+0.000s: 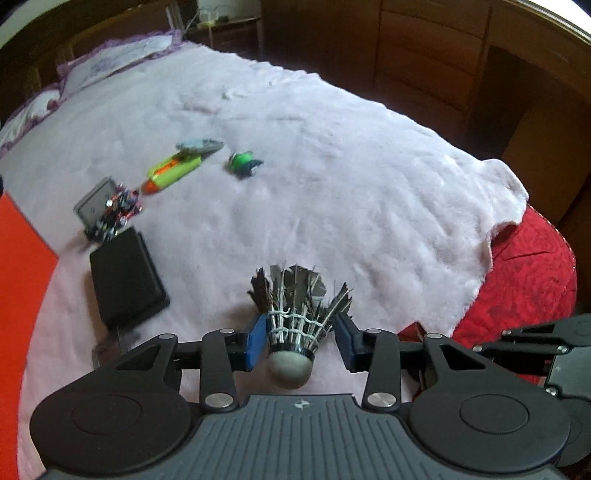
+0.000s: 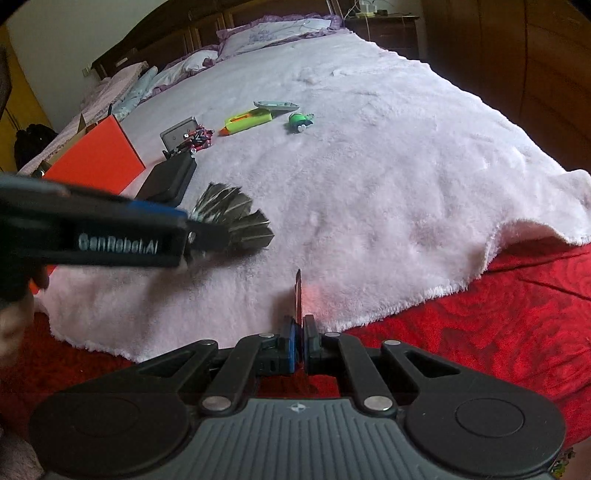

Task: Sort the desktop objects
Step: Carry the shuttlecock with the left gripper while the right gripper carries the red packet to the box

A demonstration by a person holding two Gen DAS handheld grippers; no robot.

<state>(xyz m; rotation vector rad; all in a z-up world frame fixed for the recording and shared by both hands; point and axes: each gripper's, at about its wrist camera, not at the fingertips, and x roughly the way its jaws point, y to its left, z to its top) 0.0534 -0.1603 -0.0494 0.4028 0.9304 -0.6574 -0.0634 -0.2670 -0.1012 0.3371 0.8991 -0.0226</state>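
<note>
A dark-feathered shuttlecock (image 1: 295,325) with a grey cork sits between the blue pads of my left gripper (image 1: 301,341); the pads stand close beside it with small gaps, over the pink blanket (image 1: 332,166). It also shows in the right wrist view (image 2: 232,218), partly behind the left gripper's finger. My right gripper (image 2: 300,345) is shut on a thin red card (image 2: 298,295), held edge-on above the blanket's near edge. Farther off lie a yellow-green toy (image 1: 171,171), a grey boat-shaped thing (image 1: 199,146), a small green toy (image 1: 242,162) and a heap of small red-and-black pieces (image 1: 116,210).
A black flat case (image 1: 125,277) and a grey box (image 1: 92,203) lie at the left. An orange box (image 2: 96,158) stands at the blanket's left edge. A red bedspread (image 2: 480,332) shows under the blanket. Pillows (image 2: 258,33) lie at the far end; dark wooden wardrobes (image 1: 443,55) stand beyond.
</note>
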